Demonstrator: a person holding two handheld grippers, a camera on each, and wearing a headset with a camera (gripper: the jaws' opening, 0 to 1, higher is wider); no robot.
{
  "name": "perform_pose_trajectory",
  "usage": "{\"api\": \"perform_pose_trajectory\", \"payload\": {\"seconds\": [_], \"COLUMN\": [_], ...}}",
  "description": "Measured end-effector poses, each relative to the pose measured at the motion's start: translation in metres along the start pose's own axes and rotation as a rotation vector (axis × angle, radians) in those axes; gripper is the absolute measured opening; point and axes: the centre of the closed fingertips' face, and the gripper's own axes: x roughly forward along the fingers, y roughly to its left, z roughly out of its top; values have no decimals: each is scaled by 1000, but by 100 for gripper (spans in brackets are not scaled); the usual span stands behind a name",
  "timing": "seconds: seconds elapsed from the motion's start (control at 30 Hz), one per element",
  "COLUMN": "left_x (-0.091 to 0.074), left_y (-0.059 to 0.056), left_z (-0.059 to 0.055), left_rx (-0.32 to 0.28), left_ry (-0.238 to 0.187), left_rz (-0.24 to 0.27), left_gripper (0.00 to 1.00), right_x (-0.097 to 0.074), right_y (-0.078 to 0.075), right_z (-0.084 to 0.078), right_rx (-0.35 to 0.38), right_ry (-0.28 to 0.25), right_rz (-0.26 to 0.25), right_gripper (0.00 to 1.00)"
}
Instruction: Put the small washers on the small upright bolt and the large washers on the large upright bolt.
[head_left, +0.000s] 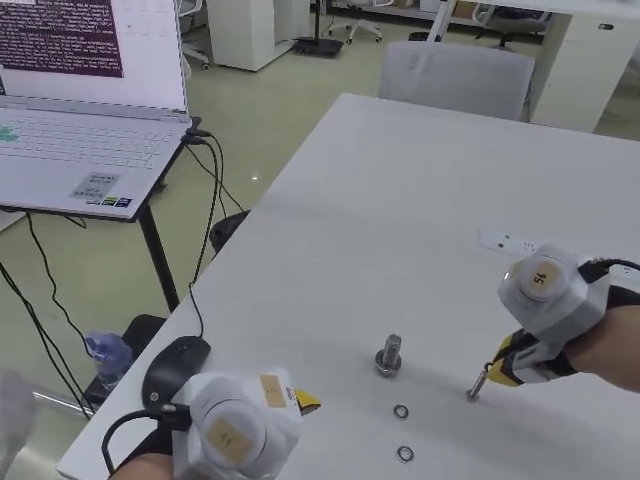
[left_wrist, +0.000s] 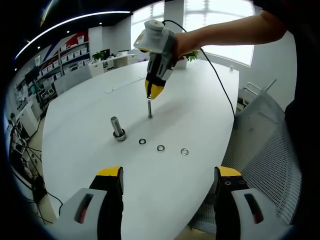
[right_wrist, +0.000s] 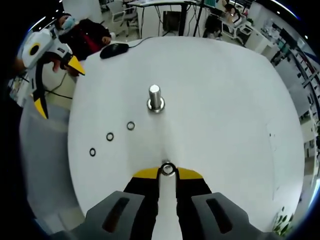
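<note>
White table (head_left: 400, 200), and the right gripper (left_wrist: 152, 91) hangs straight over the small bolt (left_wrist: 149, 109), jaws pinching what looks like a small washer (right_wrist: 168, 169), lined up to drop onto the tip. The big bolt (left_wrist: 118, 128) stands just beside. Three loose washers (left_wrist: 160, 148) lie nearby. The left gripper (left_wrist: 169, 175) hovers back near the edge, jaws spread and empty, out of the way.

I see a bright room; big windows (left_wrist: 220, 30) beyond the white table (head_left: 400, 220) pour daylight in; shadows on the table are small and soft; both gripper views bend the table round at their edges; the middle looks sharp.
</note>
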Motion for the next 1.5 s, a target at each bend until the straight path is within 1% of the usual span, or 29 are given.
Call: {"api": "perform_pose_trajectory", "payload": {"seconds": [0.27,0.53,0.77,1.1,1.23,1.43,1.5], "left_x": [-1,-2,-1,-3,-3,-3,-3], "left_y": [0,1,-1,-5,-7,-9,-9], "left_z": [-3,-5,-6,-7,-7,-8,-10], "left_rx": [-3,-6,-6,-6,-12,-8,-10], "left_ry": [7,5,10,11,12,19,22], "left_rz": [-4,0,-5,-10,-16,-20,-20], "left_gripper": [73,72,72,71,71,71,71], "right_x": [6,11,15,30,36,44,45], "right_y": [0,0,1,3,3,8,9], "right_z": [-1,-3,-4,-10,-10,-13,-13], "right_rx": [-6,-13,-23,-30,-28,-35,-36], "right_ry": [16,30,39,67,65,82,81], "right_rz": [5,9,14,25,27,32,33], "right_gripper": [12,12,12,12,12,12,12]}}
